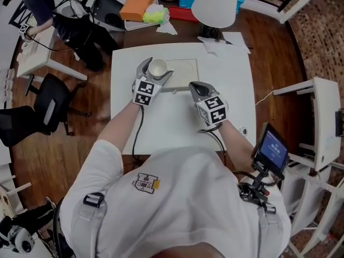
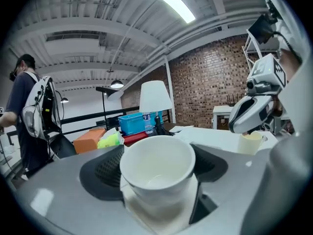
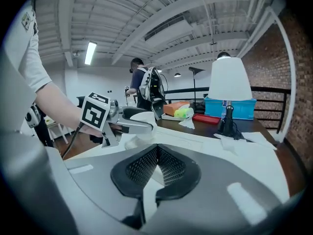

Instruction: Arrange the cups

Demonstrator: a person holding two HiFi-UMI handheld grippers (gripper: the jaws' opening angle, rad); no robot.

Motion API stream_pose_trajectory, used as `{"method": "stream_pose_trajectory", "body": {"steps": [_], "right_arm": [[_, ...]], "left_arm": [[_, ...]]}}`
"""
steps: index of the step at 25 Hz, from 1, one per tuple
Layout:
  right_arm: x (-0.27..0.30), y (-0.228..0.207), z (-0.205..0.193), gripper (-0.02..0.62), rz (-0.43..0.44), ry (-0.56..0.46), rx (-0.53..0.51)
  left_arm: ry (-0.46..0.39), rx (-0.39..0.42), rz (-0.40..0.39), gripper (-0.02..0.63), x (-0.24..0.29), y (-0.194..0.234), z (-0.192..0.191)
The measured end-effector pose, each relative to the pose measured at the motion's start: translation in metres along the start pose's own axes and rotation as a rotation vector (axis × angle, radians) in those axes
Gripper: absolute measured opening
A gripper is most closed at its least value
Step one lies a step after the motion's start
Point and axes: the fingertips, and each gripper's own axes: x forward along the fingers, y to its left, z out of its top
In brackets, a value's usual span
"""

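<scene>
Over the white table (image 1: 236,90), left tongs (image 1: 158,67) pinch a white cup (image 2: 157,168) — right tongs (image 3: 156,163) pressed together, empty.

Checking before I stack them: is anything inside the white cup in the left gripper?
Nothing: the white cup shows a bare inner wall and bottom. The jaws of the left gripper cover its lower outside.

cup (image 2: 157,168): smooth white, soft sheen | left tool (image 1: 156,69) and right tool (image 1: 193,86): matt grey plastic shells, with black, finely dimpled pads (image 3: 168,166) | worktop (image 1: 236,106): smooth matt white | floor (image 1: 64,155): polished wood boards | wall (image 2: 210,82): rough red brick
</scene>
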Motion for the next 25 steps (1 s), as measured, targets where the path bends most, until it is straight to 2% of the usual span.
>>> {"method": "stream_pose_trajectory", "body": {"steps": [3, 10, 16, 25], "right_arm": [[0.017, -0.001, 0.001, 0.0, -0.002, 0.019, -0.018], [0.024, -0.002, -0.005, 0.0, 0.005, 0.034, 0.015], [0.022, -0.001, -0.009, 0.0, 0.003, 0.039, 0.034], [0.02, 0.0, -0.016, 0.0, 0.002, 0.045, 0.035]], "left_arm": [[-0.003, -0.004, -0.013, 0.416, 0.014, 0.003, 0.0], [0.02, -0.021, -0.028, 0.414, 0.031, 0.005, -0.012], [0.036, 0.037, -0.047, 0.414, 0.03, -0.003, -0.009], [0.038, 0.038, -0.047, 0.416, 0.034, -0.002, -0.014]]}}
